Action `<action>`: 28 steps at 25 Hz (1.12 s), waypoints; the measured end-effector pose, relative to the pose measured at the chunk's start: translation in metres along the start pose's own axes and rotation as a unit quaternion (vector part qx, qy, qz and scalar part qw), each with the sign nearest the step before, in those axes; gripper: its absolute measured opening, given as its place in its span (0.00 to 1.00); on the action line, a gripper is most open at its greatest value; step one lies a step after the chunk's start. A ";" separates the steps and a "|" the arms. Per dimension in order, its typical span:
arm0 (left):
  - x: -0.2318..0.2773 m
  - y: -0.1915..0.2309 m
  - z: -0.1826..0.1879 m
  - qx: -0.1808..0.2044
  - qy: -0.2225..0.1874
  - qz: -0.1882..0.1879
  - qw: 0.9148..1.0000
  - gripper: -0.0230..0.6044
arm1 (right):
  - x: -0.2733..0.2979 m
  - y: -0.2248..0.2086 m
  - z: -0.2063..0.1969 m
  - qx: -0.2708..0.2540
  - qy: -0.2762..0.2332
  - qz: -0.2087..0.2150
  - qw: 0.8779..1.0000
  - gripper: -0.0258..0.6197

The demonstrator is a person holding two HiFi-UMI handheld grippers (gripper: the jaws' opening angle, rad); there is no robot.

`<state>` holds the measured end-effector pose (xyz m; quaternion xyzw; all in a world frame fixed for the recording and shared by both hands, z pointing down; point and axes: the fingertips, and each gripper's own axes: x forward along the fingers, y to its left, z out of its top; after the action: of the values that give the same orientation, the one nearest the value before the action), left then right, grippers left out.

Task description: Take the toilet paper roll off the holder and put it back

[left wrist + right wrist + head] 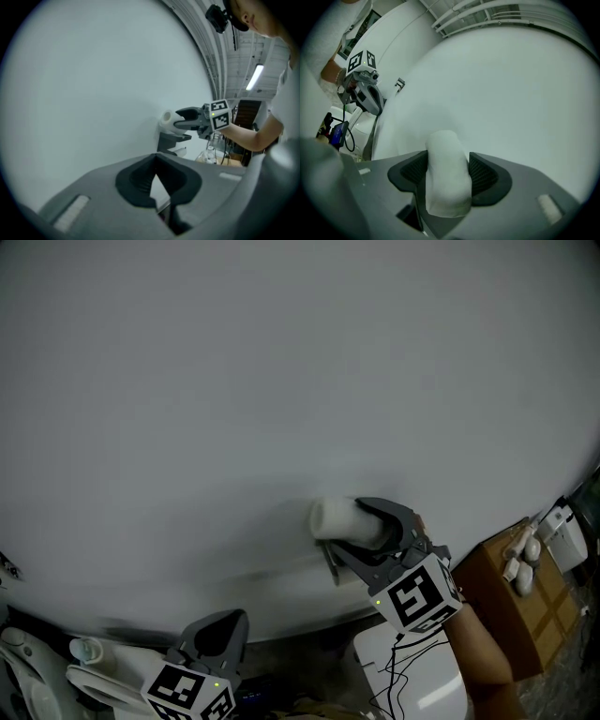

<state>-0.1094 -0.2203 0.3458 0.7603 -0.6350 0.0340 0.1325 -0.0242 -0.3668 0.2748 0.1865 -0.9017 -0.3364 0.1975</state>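
Note:
A white toilet paper roll (336, 517) sits between the fingers of my right gripper (352, 526), which is shut on it close to the white wall. Its far end points at the wall. The dark holder (331, 566) is fixed to the wall just under the roll; whether they touch I cannot tell. In the left gripper view the roll (167, 119) hangs right above the holder (171, 139). The right gripper view shows the roll (446, 173) squeezed between both pads. My left gripper (222, 622) is low at the left, shut on nothing, well away from the roll.
A brown cardboard box (511, 610) with white items on it stands at the right. A white fixture (412, 681) with loose cables lies below my right gripper. White containers (37, 671) sit at the bottom left. The wall (281, 381) fills most of the view.

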 end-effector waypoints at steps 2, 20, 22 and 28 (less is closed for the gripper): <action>-0.010 0.009 -0.001 0.000 -0.003 0.005 1.000 0.03 | 0.007 0.009 0.015 0.017 -0.018 -0.002 1.000 0.47; -0.097 0.052 0.001 -0.016 -0.019 0.125 0.992 0.03 | 0.052 0.086 0.116 0.000 -0.132 0.085 0.988 0.47; -0.108 0.056 0.001 -0.020 -0.021 0.141 0.990 0.03 | 0.056 0.098 0.126 -0.014 -0.142 0.103 0.984 0.47; -0.141 0.068 -0.004 -0.031 -0.026 0.191 0.981 0.03 | 0.067 0.132 0.156 -0.025 -0.173 0.147 0.974 0.47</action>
<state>-0.2018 -0.0954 0.3293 0.6215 -0.7723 0.0194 0.1300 -0.1831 -0.2217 0.2717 -0.0140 -0.9309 -0.3537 0.0905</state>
